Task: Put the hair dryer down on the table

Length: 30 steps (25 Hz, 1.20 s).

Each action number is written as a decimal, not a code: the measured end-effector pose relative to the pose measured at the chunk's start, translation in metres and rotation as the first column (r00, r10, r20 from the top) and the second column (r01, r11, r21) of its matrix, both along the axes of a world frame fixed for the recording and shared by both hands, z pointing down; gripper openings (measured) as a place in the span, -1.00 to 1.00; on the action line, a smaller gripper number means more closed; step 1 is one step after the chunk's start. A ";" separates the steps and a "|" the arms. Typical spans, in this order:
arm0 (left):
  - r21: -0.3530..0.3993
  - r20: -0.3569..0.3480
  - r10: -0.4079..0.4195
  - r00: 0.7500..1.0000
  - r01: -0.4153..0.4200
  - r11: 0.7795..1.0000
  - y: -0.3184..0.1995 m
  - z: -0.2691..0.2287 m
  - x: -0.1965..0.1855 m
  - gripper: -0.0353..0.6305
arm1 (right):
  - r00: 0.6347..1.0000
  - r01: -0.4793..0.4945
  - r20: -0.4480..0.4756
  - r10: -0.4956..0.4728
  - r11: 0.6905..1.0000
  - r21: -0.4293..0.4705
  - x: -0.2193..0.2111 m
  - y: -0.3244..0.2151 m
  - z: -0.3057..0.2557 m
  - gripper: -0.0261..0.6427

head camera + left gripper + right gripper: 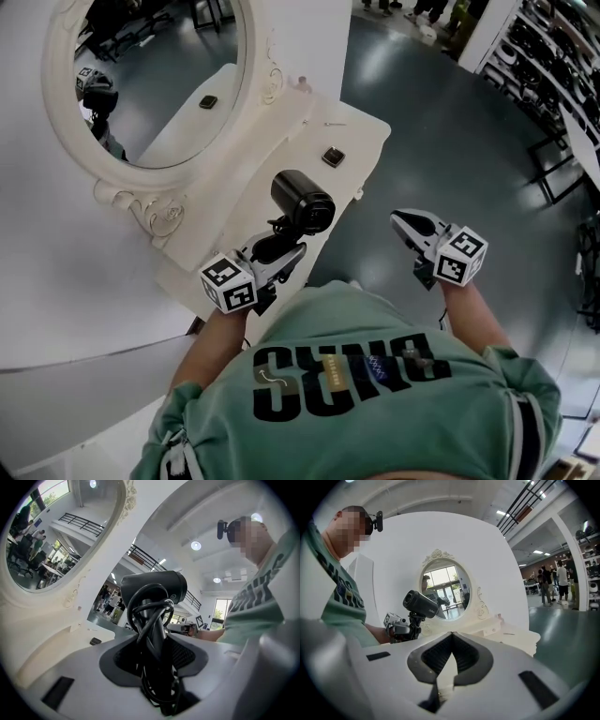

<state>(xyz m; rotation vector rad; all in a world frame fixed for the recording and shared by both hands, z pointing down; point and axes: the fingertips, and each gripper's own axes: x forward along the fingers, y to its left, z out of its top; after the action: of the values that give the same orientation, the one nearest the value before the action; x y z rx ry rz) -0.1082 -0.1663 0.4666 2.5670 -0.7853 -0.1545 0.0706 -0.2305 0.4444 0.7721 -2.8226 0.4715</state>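
Standing nearest the viewer, a person in a green shirt (375, 375) holds one tool in each hand. The left gripper (286, 253), at about seven o'clock in the head view, is clenched on the handle of the black hair dryer (302, 200). In the left gripper view both pads press on that handle, and the black cord (150, 620) is wound in loops around it. The barrel of the dryer rises at one o'clock from the jaws. It hangs over the near end of the white table (361, 127), and the right gripper view shows it held up clear of the tabletop. The right gripper (405, 223) is at three o'clock from the dryer, well apart from it and over the grey floor (450, 122). Its jaws are closed tip to tip with nothing between them. Farther along the tabletop, at one o'clock from the dryer, lies a small dark object (333, 157). An oval mirror (159, 84) in an ornate white frame stands at ten o'clock. Shelving (553, 56) fills the far two o'clock corner.
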 end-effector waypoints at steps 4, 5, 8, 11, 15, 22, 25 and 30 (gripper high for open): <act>-0.009 0.013 -0.090 0.996 0.090 0.996 -0.039 -0.001 0.010 -0.36 | 0.998 0.062 0.021 -0.062 0.998 -0.006 0.013 -0.048 -0.001 -0.94; -0.012 0.010 -0.111 0.994 0.111 0.994 -0.049 -0.002 0.015 -0.37 | 0.997 0.079 0.023 -0.079 0.997 -0.005 0.018 -0.060 -0.002 -0.94; -0.014 0.002 -0.170 0.986 0.170 0.985 -0.075 -0.006 0.028 -0.36 | 0.989 0.145 0.009 -0.145 0.989 0.014 0.029 -0.091 -0.006 -0.94; -0.013 0.010 -0.225 0.974 0.225 0.974 -0.099 -0.010 0.034 -0.36 | 0.978 0.209 0.007 -0.210 0.977 0.029 0.030 -0.116 -0.008 -0.94; -0.004 0.063 -0.254 0.965 0.255 0.967 -0.116 -0.013 0.026 -0.36 | 0.967 0.254 0.016 -0.254 0.967 0.020 0.018 -0.135 -0.003 -0.94; 0.006 0.208 -0.244 0.947 0.248 0.969 -0.135 -0.010 -0.038 -0.37 | 0.969 0.247 0.006 -0.247 0.969 0.013 -0.033 -0.149 0.010 -0.94; 0.009 0.308 -0.232 0.923 0.242 0.970 -0.147 -0.006 -0.069 -0.37 | 0.971 0.239 0.005 -0.239 0.971 0.022 -0.055 -0.160 0.009 -0.94; -0.027 0.425 -0.212 0.880 0.246 0.969 -0.170 0.015 -0.103 -0.37 | 0.967 0.254 -0.019 -0.253 0.966 0.050 -0.087 -0.183 0.012 -0.94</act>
<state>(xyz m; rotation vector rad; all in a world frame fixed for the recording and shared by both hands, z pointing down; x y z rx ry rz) -0.2117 -0.3367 0.4816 2.4505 -1.2270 0.3662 -0.0168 -0.4136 0.4567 0.4100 -2.8767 0.3512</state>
